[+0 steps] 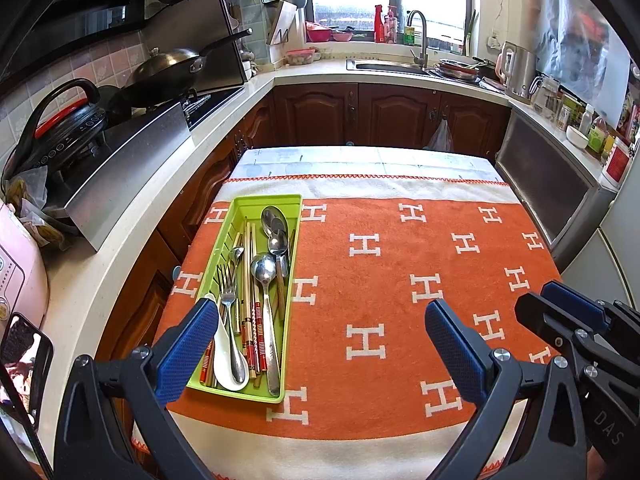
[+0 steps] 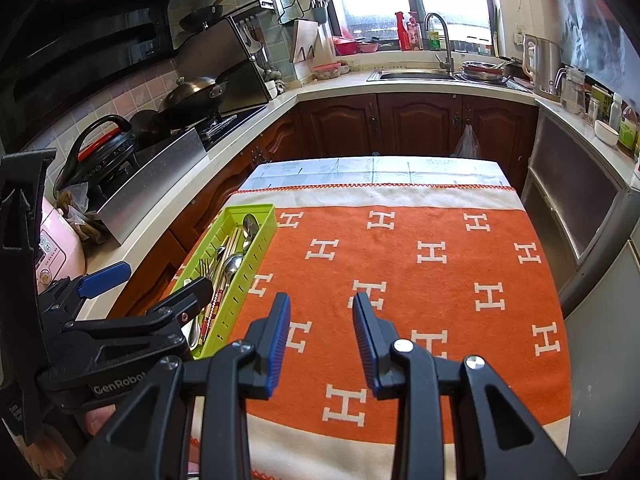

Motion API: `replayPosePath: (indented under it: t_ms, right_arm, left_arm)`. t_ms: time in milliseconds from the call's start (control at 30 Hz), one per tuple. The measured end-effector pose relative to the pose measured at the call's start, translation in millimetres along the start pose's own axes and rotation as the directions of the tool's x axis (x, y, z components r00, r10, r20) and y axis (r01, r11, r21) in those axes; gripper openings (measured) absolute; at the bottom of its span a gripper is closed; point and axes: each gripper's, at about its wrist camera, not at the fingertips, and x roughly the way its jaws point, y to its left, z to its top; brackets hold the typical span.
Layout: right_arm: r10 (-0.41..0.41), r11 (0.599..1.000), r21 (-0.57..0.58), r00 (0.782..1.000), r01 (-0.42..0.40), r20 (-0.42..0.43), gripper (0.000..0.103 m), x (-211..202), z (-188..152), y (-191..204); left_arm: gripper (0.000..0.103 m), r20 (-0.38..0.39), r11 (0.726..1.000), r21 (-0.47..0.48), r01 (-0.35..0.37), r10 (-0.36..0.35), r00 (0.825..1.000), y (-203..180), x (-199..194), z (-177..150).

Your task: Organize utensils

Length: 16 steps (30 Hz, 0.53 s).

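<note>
A green utensil tray (image 1: 294,216) lies at the left side of an orange blanket (image 1: 400,264) on the table. It holds metal spoons (image 1: 264,272), a fork (image 1: 227,300), chopsticks (image 1: 250,280) and a white ceramic spoon (image 1: 226,356). My left gripper (image 1: 322,312) is open wide and empty, its left finger over the tray's near end. My right gripper (image 2: 321,304) is open and empty above the blanket, to the right of the tray (image 2: 264,236). The right gripper also shows at the right edge of the left wrist view (image 1: 568,312).
A kitchen counter with a stove, a wok (image 1: 168,68) and a pink appliance (image 1: 16,280) runs along the left. The sink (image 1: 392,66) is at the back. A grey cabinet (image 1: 548,184) stands to the right of the table.
</note>
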Motion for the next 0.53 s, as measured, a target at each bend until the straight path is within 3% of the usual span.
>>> replayPosePath:
  t_ms: [533]
  right_arm:
    - [0.008,1.000,0.017,1.000,-0.008,-0.004,0.033,0.3,-4.5,-1.5]
  left_arm:
    - [0.102,-0.012,1.000,0.020,0.003,-0.002,1.000,-8.0,5.0,0.0]
